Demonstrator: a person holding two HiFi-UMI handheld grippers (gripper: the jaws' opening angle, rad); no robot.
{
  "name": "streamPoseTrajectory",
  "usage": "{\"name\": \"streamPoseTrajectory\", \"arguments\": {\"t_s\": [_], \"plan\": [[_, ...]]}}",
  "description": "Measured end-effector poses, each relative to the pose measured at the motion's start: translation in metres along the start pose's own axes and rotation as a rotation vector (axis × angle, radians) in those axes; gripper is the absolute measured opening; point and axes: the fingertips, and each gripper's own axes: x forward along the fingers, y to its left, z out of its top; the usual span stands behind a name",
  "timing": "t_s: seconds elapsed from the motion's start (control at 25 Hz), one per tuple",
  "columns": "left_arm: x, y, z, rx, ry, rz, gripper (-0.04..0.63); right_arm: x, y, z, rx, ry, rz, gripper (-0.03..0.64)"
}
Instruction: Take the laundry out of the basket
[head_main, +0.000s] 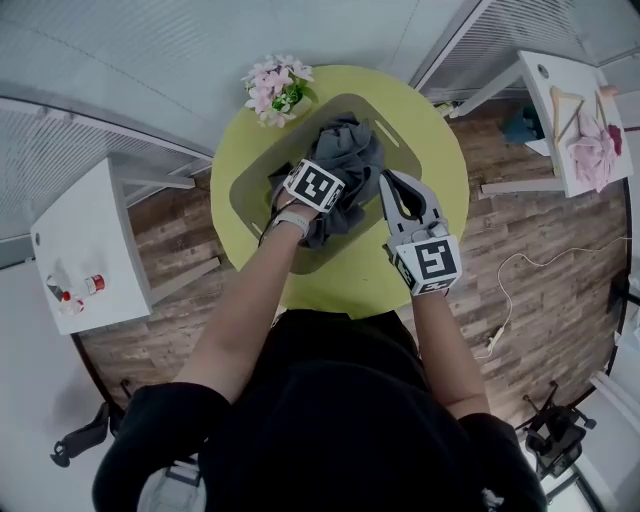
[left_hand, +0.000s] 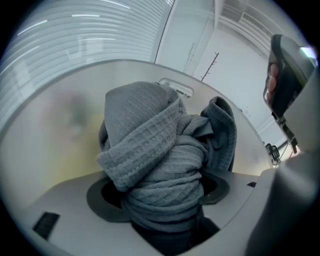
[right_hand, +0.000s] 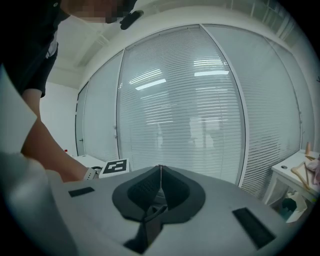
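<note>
Lifting the grey garment (left_hand: 150, 145) clear of the basket (head_main: 250, 190) at the centre of the tabletop (head_main: 440, 140) calls for a straight upward pull, because the left gripper (left_hand: 162, 200) is pinching its bunched middle and folds probably trail inside. The right gripper (right_hand: 160, 170), pressed together and empty near the front-right edge, could steady the rim.

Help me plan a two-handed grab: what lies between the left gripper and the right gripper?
Only the bunched grey knit garment, per the head view; the left gripper clamps it, the right gripper is shut, empty.
</note>
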Motion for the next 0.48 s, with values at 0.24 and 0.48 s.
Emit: {"name": "streamPoseTrajectory", "arguments": {"t_s": [0.24,0.48], "plan": [[-0.032,-0.008,0.009,0.119,-0.012,0.02,0.36,-0.012,0.007,0.015,0.003,-0.06,-0.071,0.023],[-0.059,-0.024,0.018,0.193,-0.037,0.006,0.361,-0.018,0.013,0.026,0.007,-0.098,-0.11,0.023]]}}
